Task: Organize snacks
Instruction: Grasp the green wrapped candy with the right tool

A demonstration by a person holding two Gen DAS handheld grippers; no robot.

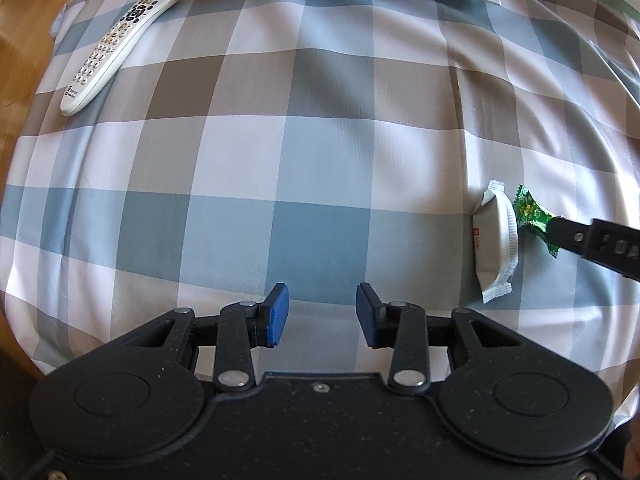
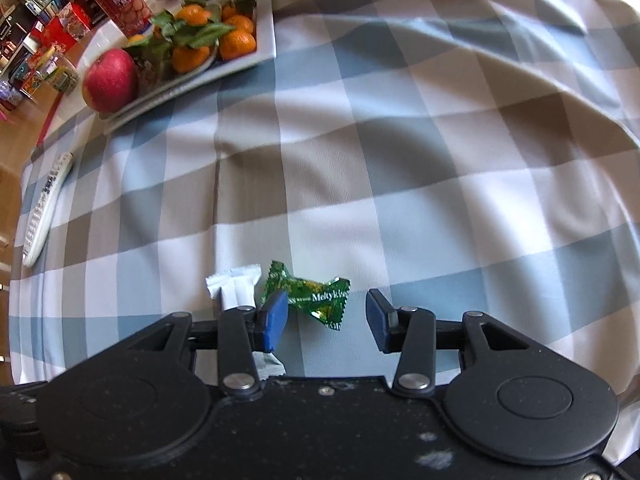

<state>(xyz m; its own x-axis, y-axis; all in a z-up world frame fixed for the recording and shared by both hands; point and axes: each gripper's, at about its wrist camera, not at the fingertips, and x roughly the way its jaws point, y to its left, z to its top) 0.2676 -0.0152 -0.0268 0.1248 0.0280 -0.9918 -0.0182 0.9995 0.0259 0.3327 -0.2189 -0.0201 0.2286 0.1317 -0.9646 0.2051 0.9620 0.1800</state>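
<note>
A green wrapped candy lies on the checked tablecloth between the jaws of my right gripper. The gripper is open: its left pad sits at the candy's left end and the right pad stands clear of it. A white snack packet lies just left of the candy, partly hidden behind the left finger. In the left wrist view the white packet and the candy lie at the right, with a right gripper finger at the candy. My left gripper hangs open over bare cloth, with nothing between its pads.
A white remote control lies at the far left of the table. A white tray with mandarins and a red apple stands at the back. Tins and jars crowd behind it. The table's edge runs along the left.
</note>
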